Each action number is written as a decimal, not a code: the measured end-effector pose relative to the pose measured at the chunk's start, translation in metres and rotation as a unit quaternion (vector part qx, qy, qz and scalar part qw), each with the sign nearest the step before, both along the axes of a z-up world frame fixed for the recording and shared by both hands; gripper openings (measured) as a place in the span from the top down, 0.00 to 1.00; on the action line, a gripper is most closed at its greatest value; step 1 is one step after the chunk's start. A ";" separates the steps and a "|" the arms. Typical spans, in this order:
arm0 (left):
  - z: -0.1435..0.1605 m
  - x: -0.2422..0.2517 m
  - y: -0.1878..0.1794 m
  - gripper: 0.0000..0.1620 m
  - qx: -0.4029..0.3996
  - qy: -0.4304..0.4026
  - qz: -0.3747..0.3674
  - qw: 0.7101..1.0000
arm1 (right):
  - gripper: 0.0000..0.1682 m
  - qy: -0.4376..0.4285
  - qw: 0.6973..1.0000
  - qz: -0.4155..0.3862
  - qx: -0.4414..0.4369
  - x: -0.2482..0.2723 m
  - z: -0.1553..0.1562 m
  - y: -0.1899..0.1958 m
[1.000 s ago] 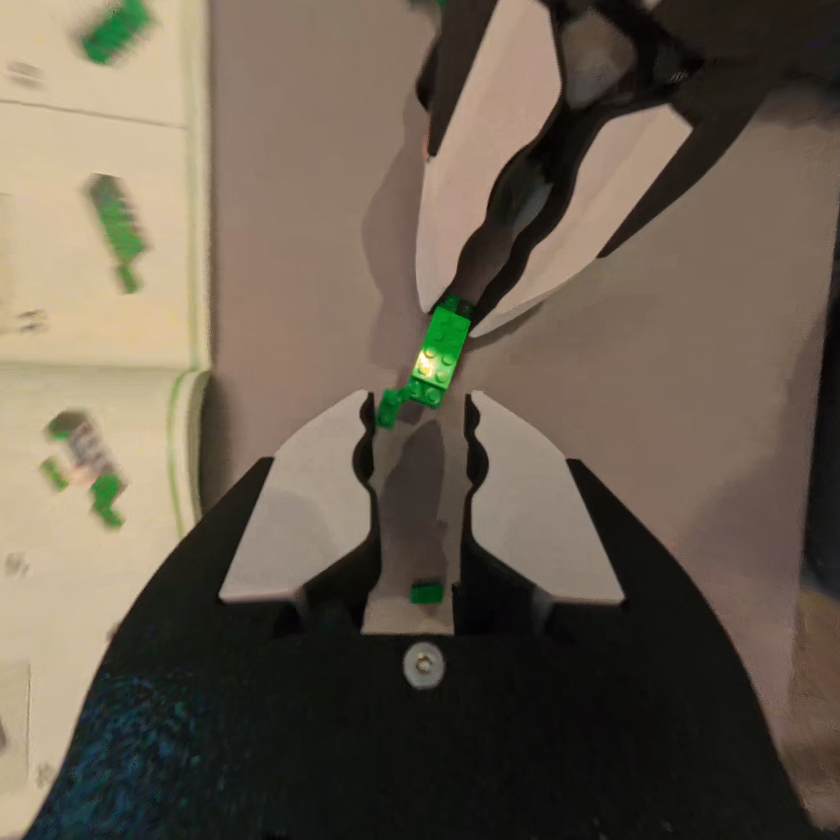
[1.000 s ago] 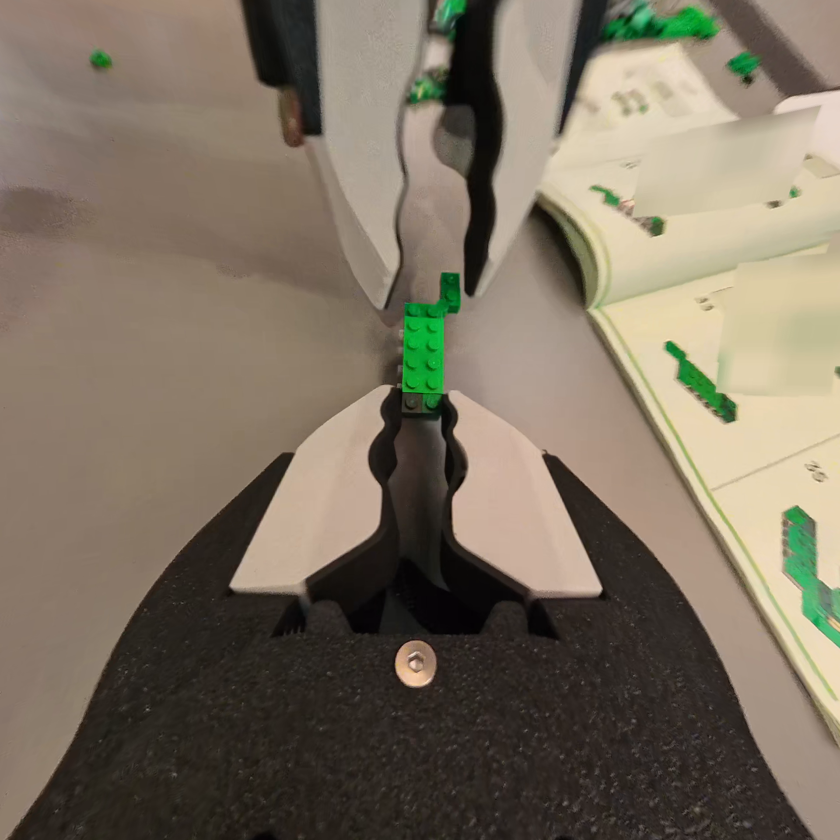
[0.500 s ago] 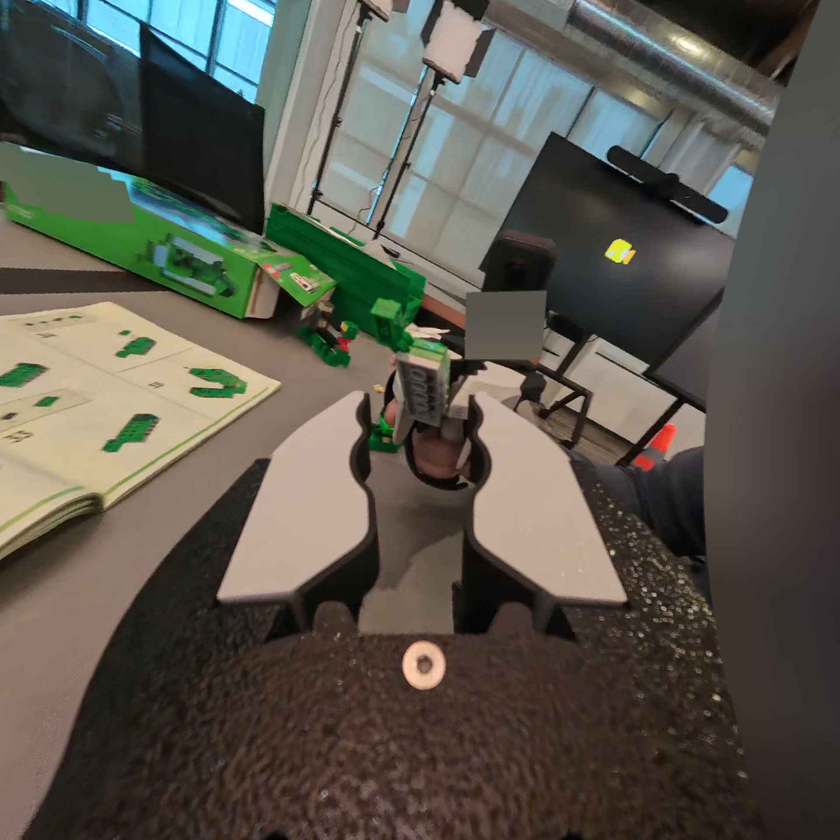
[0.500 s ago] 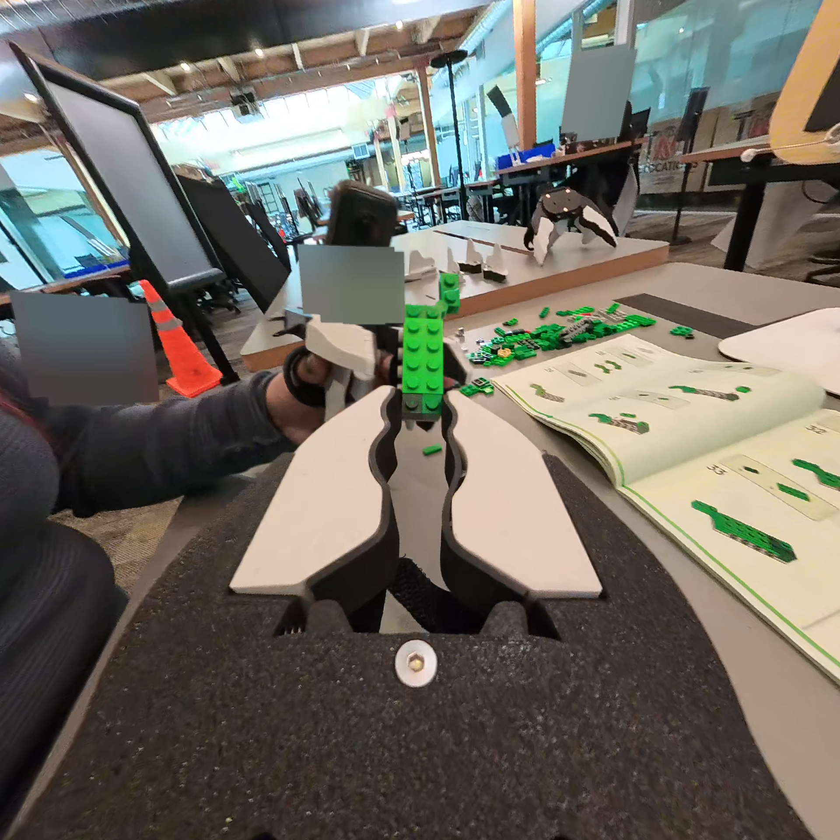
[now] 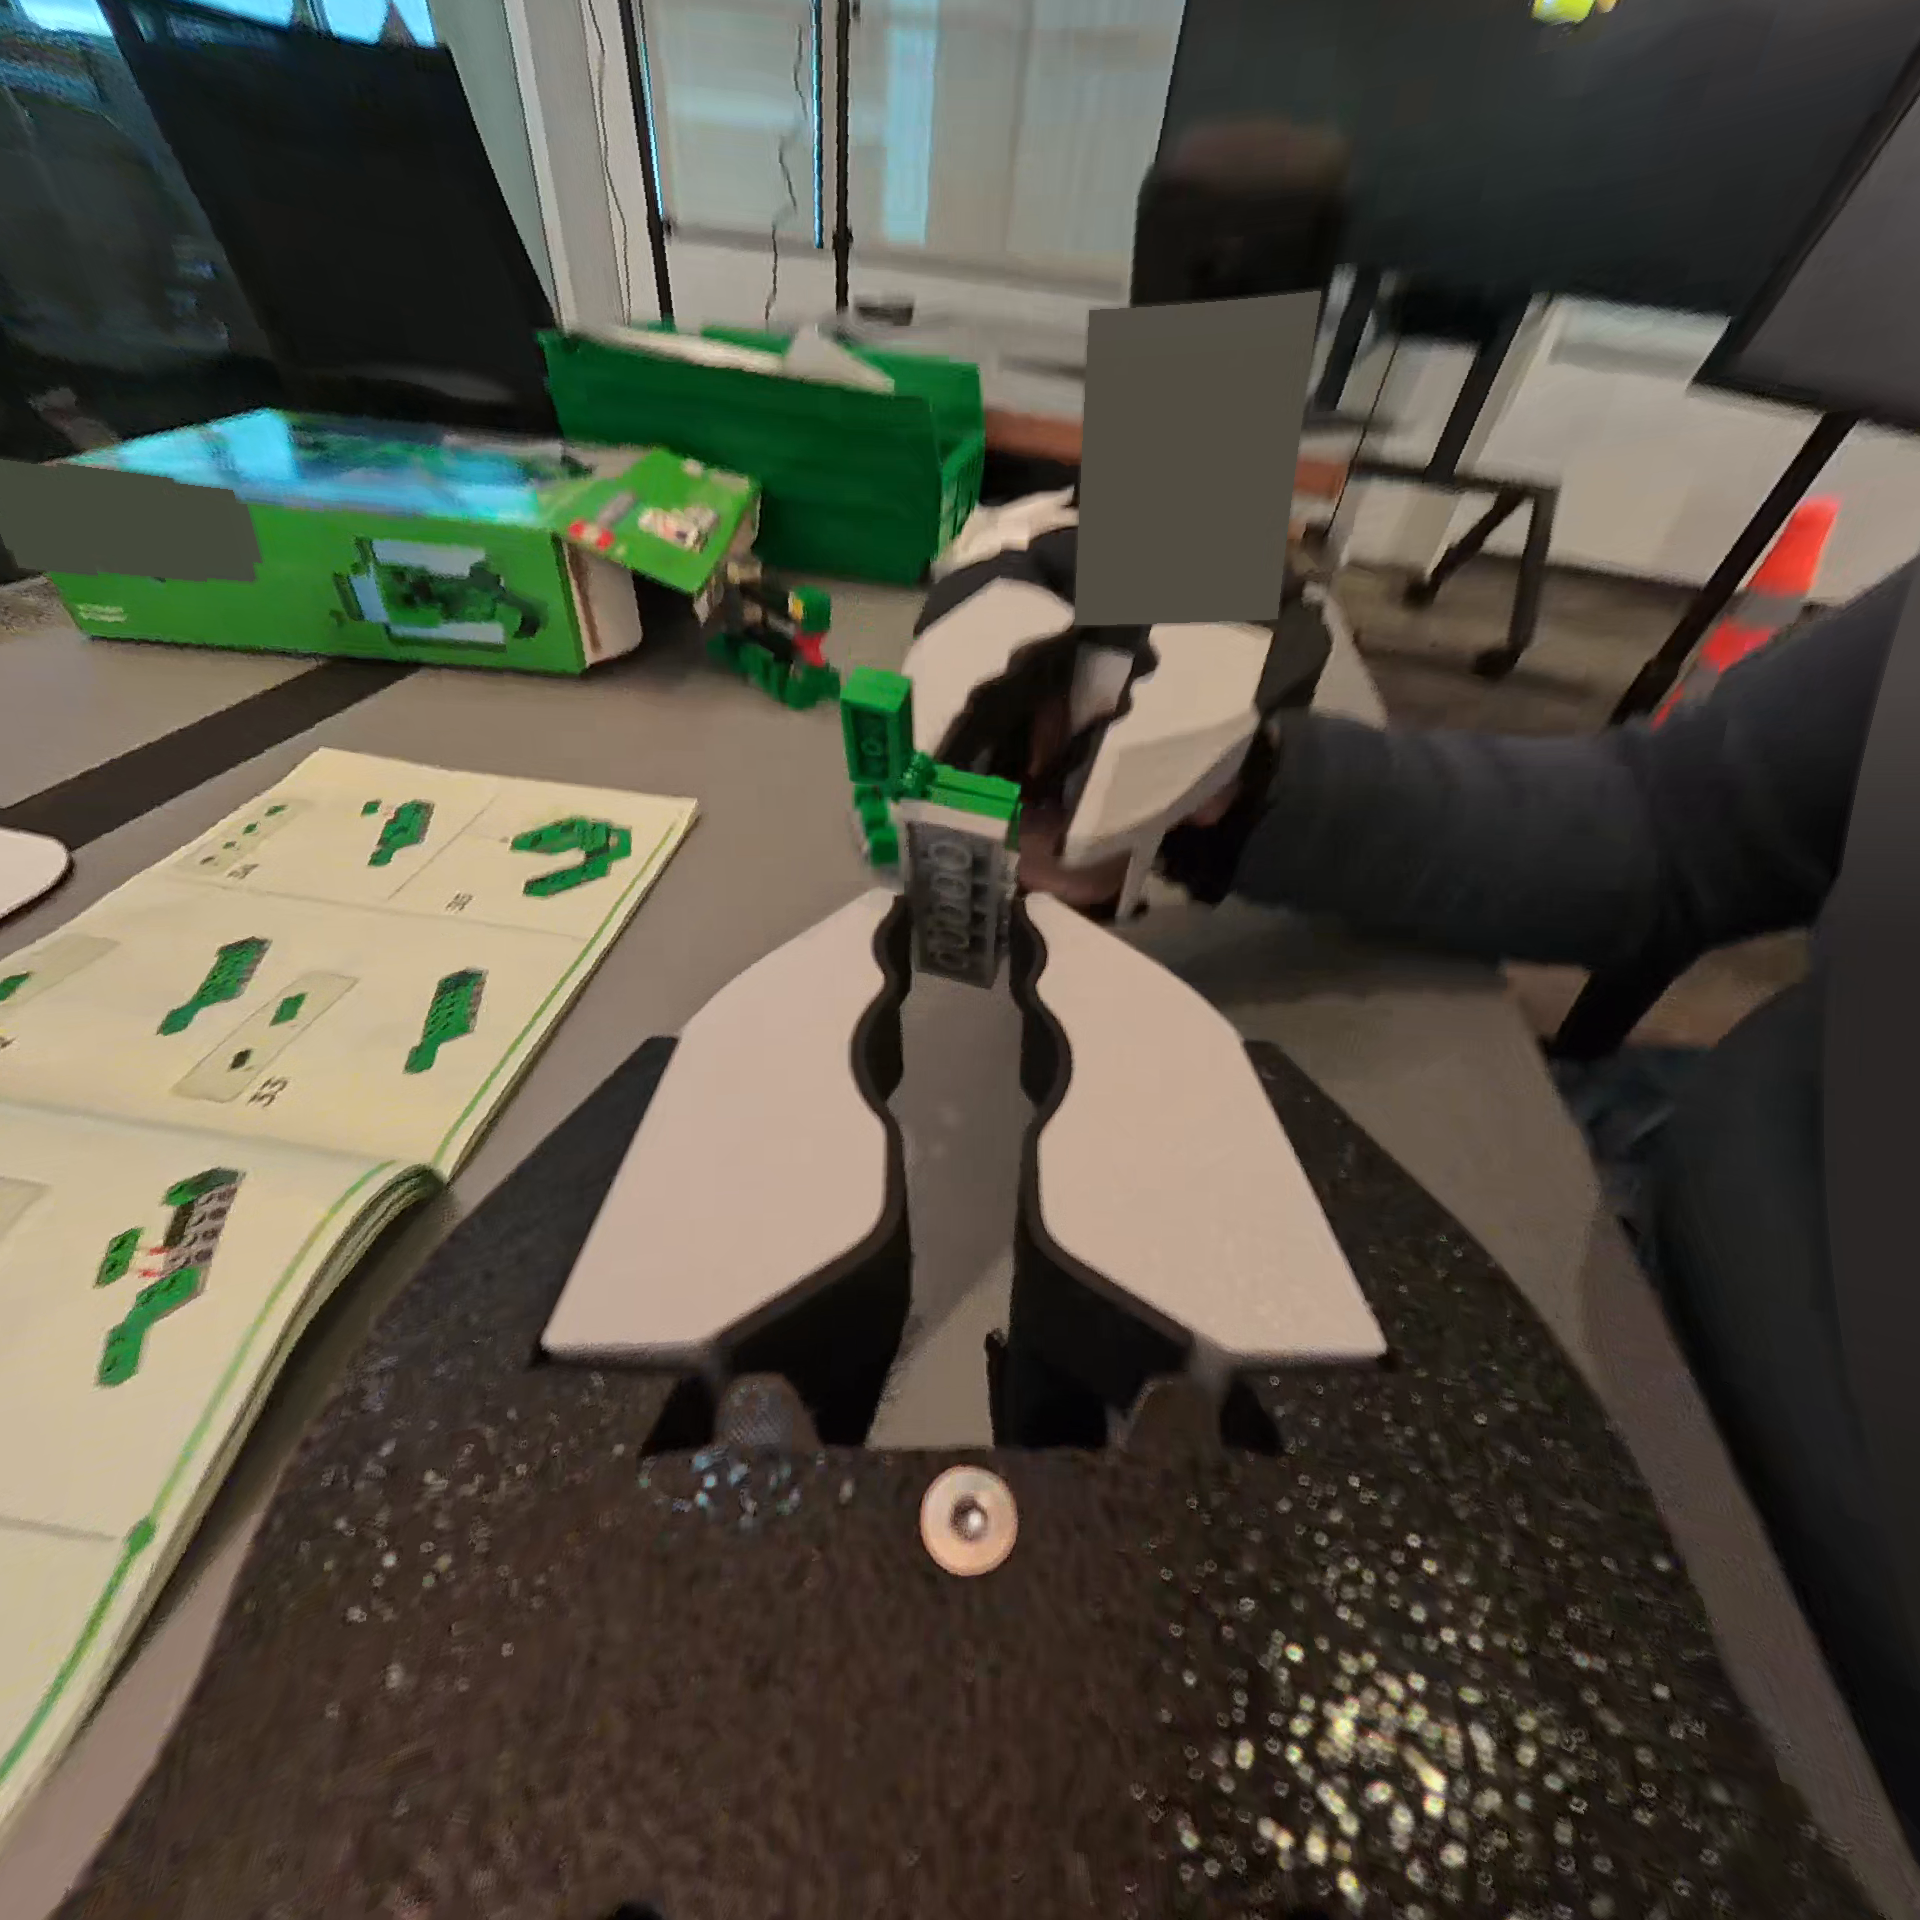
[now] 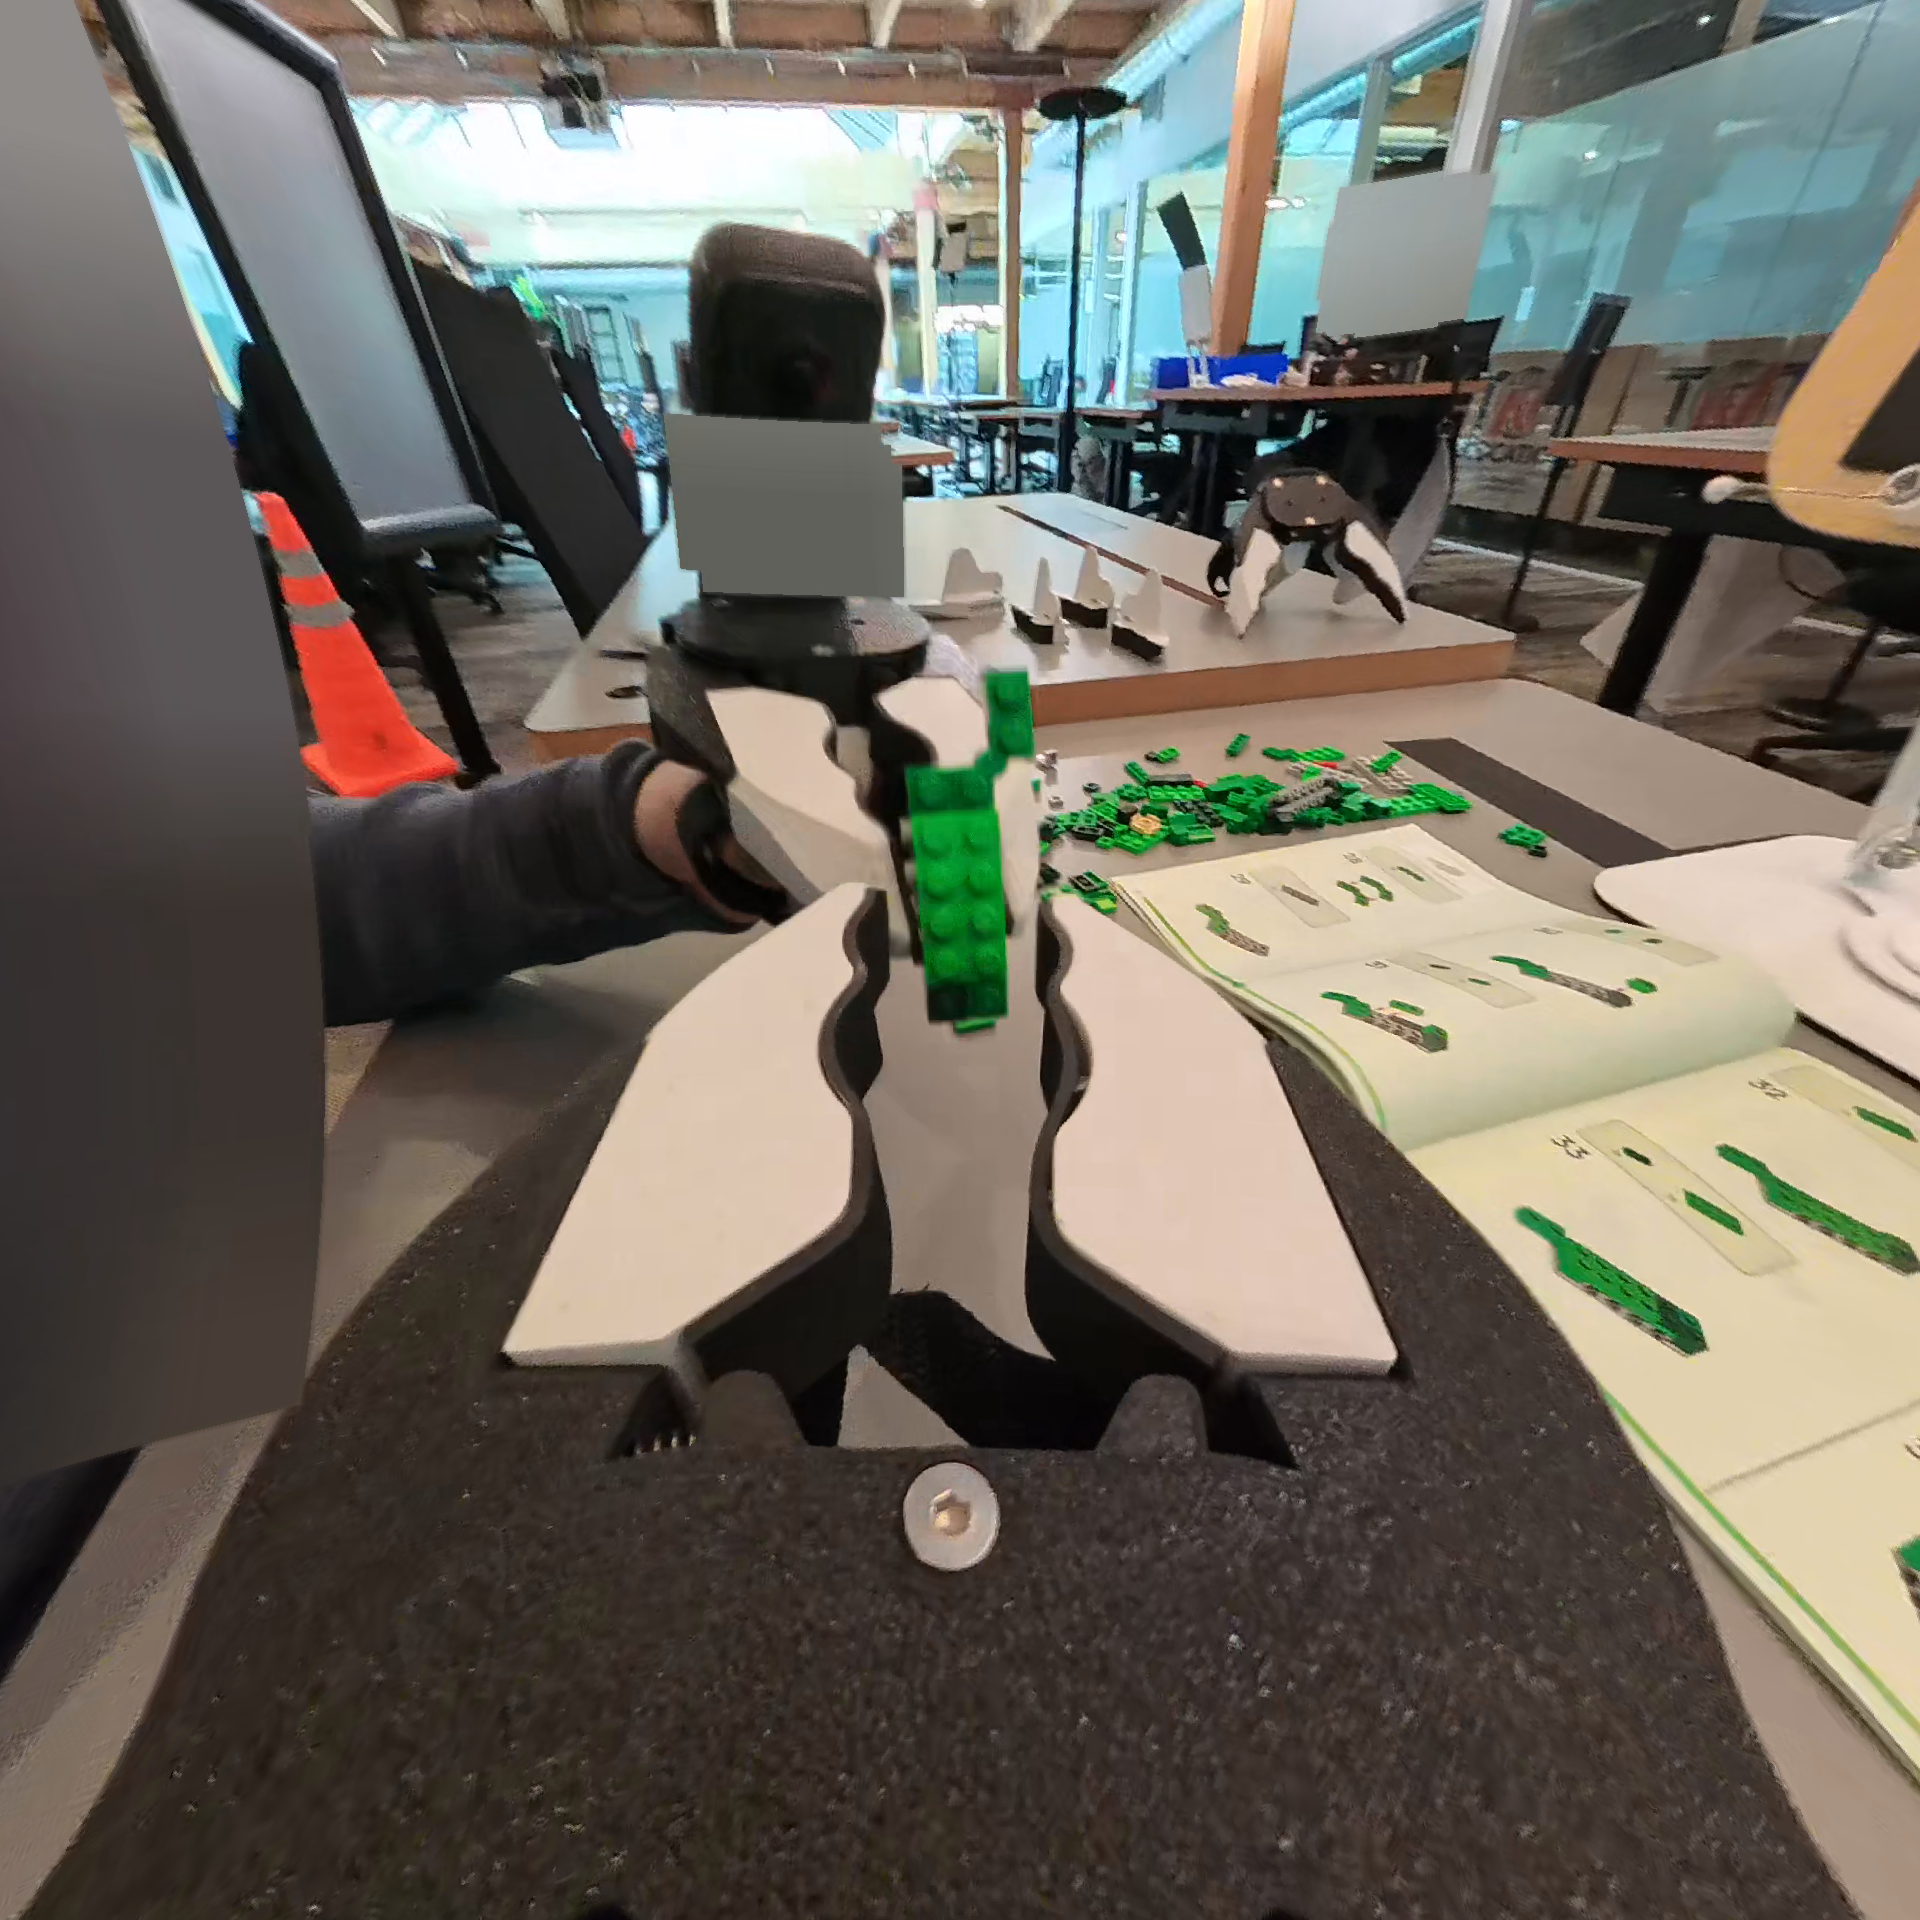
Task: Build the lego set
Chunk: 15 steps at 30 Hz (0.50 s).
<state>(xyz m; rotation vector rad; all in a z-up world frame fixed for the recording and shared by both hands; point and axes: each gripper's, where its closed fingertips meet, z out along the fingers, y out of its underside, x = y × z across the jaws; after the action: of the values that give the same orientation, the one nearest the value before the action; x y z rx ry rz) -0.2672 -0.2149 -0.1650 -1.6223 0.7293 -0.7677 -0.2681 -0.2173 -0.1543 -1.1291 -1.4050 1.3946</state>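
My left tongs [image 5: 958,914] clenched on grey underside end of green lego assembly [image 5: 940,831], held above worktop [image 5: 727,748]. My right tongs [image 6: 961,925] released, fingers spread either side of same assembly [image 6: 961,894], apparently not touching. Open instruction booklet [image 6: 1558,1039] flat on worktop beside. Loose green brick pile [image 6: 1247,805] beyond booklet. Green set box [image 5: 343,561] far side.

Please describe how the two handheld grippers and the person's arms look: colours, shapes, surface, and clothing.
Both grippers have a black, grainy body with one silver screw near the fingers' base. The left gripper and the right gripper each carry two flat, pale grey fingers with wavy black inner edges, tapering towards the tips. The person wears dark, long sleeves. No cables show.
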 end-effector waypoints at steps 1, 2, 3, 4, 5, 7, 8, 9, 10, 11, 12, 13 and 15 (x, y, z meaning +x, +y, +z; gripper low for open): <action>-0.005 0.000 0.000 0.89 -0.006 0.018 -0.005 1.000 | 0.84 -0.001 1.000 0.005 -0.006 0.001 0.001 0.000; -0.009 0.002 -0.002 0.89 -0.012 0.028 -0.017 0.999 | 0.84 -0.008 1.000 0.004 -0.006 0.001 -0.001 0.001; -0.012 0.004 -0.003 0.89 -0.018 0.034 -0.025 0.999 | 0.84 -0.019 1.000 0.004 0.001 0.001 -0.004 0.001; -0.016 0.006 -0.003 0.89 -0.023 0.041 -0.031 0.998 | 0.84 -0.030 1.000 0.004 0.008 0.000 -0.008 0.000; -0.018 0.007 -0.003 0.89 -0.027 0.044 -0.036 0.998 | 0.84 -0.040 0.999 0.007 0.013 -0.001 -0.012 -0.001; -0.022 0.010 -0.003 0.89 -0.036 0.040 -0.042 0.998 | 0.88 -0.056 0.998 0.020 0.011 -0.002 -0.017 -0.005; -0.023 0.011 -0.004 0.89 -0.041 0.036 -0.046 0.997 | 0.90 -0.063 0.998 0.025 0.010 -0.002 -0.019 -0.007; -0.024 0.011 -0.004 0.89 -0.045 0.035 -0.048 0.997 | 0.91 -0.066 0.997 0.027 0.008 -0.002 -0.021 -0.007; -0.025 0.011 -0.005 0.89 -0.047 0.034 -0.051 0.997 | 0.90 -0.068 0.997 0.031 0.008 -0.002 -0.022 -0.008; -0.025 0.011 -0.006 0.89 -0.048 0.035 -0.054 0.997 | 0.90 -0.069 0.997 0.035 0.006 -0.002 -0.022 -0.008; -0.026 0.011 -0.007 0.89 -0.049 0.035 -0.058 0.996 | 0.90 -0.071 0.997 0.041 0.001 -0.001 -0.023 -0.010; -0.026 0.012 -0.008 0.89 -0.051 0.034 -0.062 0.996 | 0.90 -0.074 0.996 0.050 -0.006 0.000 -0.023 -0.011; -0.025 0.012 -0.009 0.89 -0.052 0.024 -0.065 0.996 | 0.90 -0.070 0.995 0.063 -0.023 0.001 -0.022 -0.012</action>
<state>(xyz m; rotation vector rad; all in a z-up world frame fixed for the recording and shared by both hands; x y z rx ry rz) -0.2548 -0.2241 -0.1901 -1.7051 0.8470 -0.8746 -0.2674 -0.2296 -0.1760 -1.2063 -1.5747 1.4671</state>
